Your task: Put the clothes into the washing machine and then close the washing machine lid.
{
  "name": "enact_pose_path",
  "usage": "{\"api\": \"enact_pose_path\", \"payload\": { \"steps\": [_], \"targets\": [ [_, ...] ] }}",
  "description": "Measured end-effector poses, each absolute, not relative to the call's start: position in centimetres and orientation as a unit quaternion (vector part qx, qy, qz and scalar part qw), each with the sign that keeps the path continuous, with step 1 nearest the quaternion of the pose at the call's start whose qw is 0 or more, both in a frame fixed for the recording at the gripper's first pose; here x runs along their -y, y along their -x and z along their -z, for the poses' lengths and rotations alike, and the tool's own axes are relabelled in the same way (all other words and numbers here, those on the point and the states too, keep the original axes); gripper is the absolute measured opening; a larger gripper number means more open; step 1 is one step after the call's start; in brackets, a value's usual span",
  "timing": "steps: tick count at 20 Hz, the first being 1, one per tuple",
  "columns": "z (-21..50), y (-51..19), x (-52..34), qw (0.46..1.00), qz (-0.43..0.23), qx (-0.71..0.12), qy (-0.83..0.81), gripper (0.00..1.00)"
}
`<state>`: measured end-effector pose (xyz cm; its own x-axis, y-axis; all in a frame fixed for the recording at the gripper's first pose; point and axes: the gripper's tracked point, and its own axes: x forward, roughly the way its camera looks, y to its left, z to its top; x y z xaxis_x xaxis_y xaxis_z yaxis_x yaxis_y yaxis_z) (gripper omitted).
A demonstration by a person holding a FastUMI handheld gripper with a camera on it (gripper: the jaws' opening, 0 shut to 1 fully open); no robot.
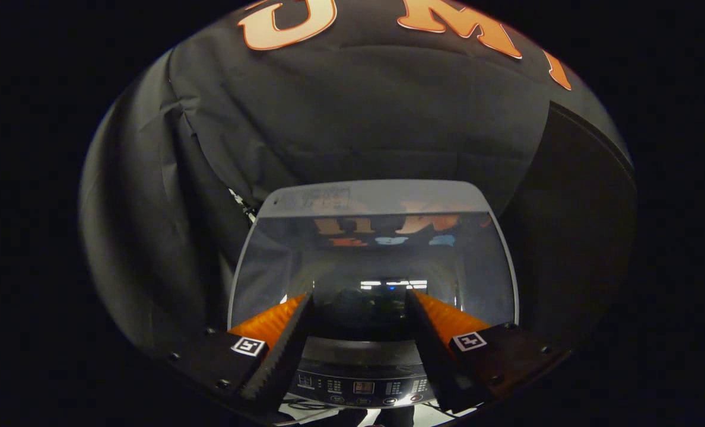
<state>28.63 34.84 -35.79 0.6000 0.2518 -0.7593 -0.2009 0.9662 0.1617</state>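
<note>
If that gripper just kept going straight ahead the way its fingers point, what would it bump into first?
Most likely the washing machine's glass lid, which lies closed just ahead of the open gripper. The control panel sits lower, between the fingers. The booth's black cloth wall lies beyond. Depth is hard to judge.

Gripper-mounted fisheye, facing forward.
It looks close over the washing machine lid point(373, 261) beyond its fingers, toward the booth wall point(358, 118).

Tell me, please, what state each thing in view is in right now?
Washing machine lid: shut, lying flat over the tub, its glass reflecting the booth.
Control panel: lit, its small display glowing between the fingers.
Gripper: open, fingers spread apart above the lid, holding nothing.
Clothes: cannot tell; the glass is too dark and reflective to see inside.
</note>
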Motion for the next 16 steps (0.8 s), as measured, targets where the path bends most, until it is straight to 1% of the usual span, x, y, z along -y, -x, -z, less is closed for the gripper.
{"api": "enact_pose_path", "payload": {
  "steps": [2,6,10,16],
  "targets": [
    [35.2,-28.6,-35.0,0.894,-0.130,-0.427,-0.039,0.99],
    [32.4,-30.4,-34.4,0.912,-0.140,-0.384,-0.037,0.99],
    [27.5,-31.8,-33.0,0.941,-0.143,-0.305,-0.034,0.99],
    [18.7,-33.5,-27.8,0.978,-0.104,-0.180,-0.025,0.98]
  ]
}}
